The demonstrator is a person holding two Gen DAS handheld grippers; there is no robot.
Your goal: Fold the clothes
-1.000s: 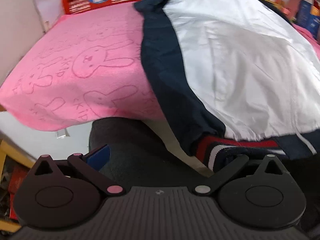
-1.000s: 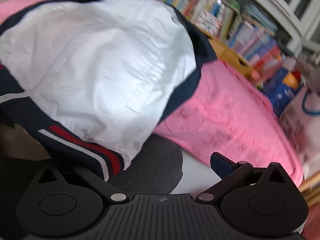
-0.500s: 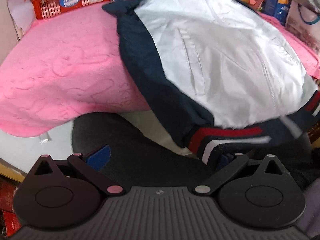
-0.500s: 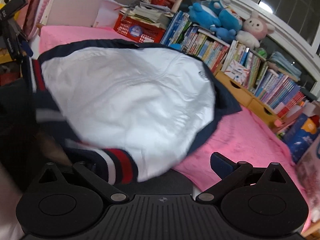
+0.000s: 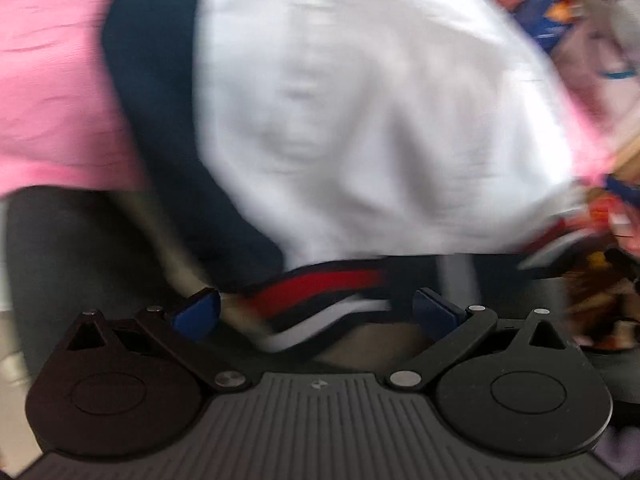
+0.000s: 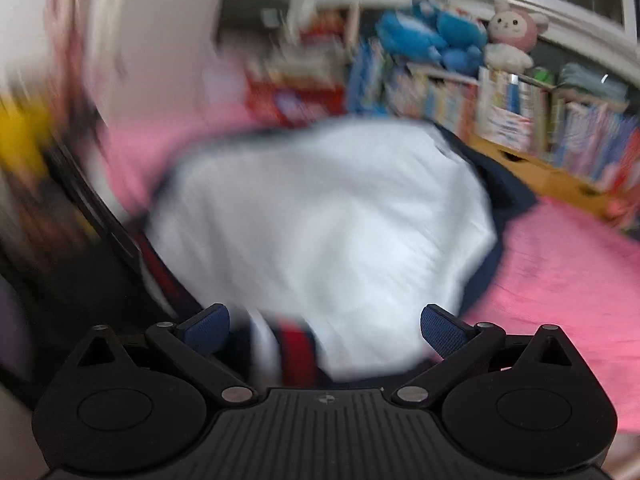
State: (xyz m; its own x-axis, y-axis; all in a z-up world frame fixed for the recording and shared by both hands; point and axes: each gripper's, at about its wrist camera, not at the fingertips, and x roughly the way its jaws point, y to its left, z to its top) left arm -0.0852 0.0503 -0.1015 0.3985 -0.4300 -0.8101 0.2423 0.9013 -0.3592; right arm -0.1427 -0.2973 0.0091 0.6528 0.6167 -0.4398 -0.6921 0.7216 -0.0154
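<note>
One jacket (image 6: 320, 216) on one pink blanket (image 6: 560, 280); above it, two blue plush toys (image 6: 424, 40), one pink plush rabbit (image 6: 514, 32).

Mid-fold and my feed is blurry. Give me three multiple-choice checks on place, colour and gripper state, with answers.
1. Where does the jacket lie?
A. on the pink blanket
B. on the bookshelf
C. on the floor

2. What colour is the widest stripe on the hem band?
A. green
B. red
C. yellow

3. How do the left gripper and right gripper stand?
A. both shut
B. only the left open
C. both open

Answers: 1 A, pink cloth shows around the jacket; 2 B, red runs between navy and white; 3 C, blue pads stand wide apart in both wrist views.
</note>
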